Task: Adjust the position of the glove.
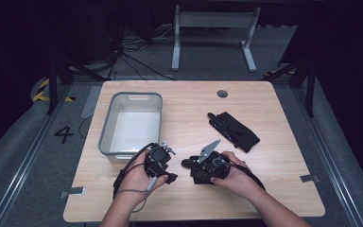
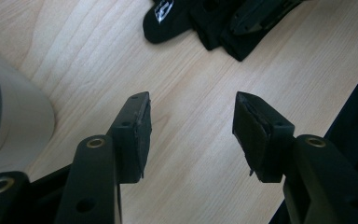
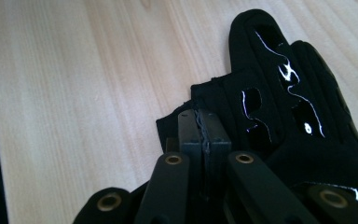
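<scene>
Wooden table [image 1: 274,189] carries a grey bin [image 1: 131,124] at left and 1 black glove [image 1: 234,130] at right; near the front edge, the right gripper [image 3: 200,122] clamps a 2nd glove [image 3: 284,93], while the left gripper [image 2: 191,126] stands open over bare wood

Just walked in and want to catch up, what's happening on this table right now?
A person at a wooden table holds a pair of tongs in each hand. The right tongs are shut on the edge of a black glove lying near the front of the table. The left tongs stand open over bare wood with nothing between them. A second black glove lies farther back on the right, and a grey bin sits at the left.
</scene>
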`<state>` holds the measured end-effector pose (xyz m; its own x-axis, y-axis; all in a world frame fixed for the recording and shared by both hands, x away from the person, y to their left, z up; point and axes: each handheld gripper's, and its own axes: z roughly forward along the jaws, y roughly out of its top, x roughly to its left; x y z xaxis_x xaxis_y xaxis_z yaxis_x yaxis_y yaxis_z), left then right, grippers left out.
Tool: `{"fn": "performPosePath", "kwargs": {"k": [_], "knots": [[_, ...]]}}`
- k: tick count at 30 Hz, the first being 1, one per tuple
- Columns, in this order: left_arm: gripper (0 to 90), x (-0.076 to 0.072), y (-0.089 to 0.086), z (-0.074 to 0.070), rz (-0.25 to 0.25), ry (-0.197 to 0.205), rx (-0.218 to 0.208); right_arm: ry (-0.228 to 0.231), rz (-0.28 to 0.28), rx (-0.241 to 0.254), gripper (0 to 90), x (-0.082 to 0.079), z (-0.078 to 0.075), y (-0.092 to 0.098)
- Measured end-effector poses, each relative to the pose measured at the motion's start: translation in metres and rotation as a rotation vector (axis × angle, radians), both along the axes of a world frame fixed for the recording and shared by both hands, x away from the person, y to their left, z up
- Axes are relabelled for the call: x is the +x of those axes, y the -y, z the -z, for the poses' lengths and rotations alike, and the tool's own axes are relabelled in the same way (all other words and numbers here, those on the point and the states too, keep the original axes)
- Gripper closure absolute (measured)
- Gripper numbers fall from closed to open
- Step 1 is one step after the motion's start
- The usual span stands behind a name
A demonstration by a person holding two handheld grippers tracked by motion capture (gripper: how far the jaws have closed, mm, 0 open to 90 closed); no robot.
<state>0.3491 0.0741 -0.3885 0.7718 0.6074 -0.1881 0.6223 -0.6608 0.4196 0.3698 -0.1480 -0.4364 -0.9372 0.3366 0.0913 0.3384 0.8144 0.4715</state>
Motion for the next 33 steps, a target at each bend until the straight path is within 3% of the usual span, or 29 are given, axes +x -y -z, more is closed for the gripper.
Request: {"fn": "performPosePath", "kwargs": {"k": [9,12,19,25,26,33], "knots": [[47.6,0.003,0.007,-0.001,0.018,0.003,-0.001,-0.002,-0.007,0.006,89.5,-0.007,0.000,0.000],[47.1,0.005,0.008,-0.002,0.020,0.008,0.001,0.006,0.004,0.063,87.9,-0.007,-0.008,0.004],[46.9,0.013,0.017,-0.006,0.031,0.016,-0.016,0.045,0.094,0.168,83.7,-0.011,-0.038,0.032],[49.1,0.017,0.023,-0.010,0.030,0.042,-0.015,0.082,0.184,0.201,78.8,-0.013,-0.053,0.064],[48.4,0.018,0.023,-0.010,0.025,0.041,-0.018,0.098,0.219,0.197,78.1,-0.012,-0.057,0.075],[47.0,0.020,0.017,-0.013,0.002,0.055,-0.036,0.117,0.309,0.210,75.0,-0.008,-0.065,0.104]]}}
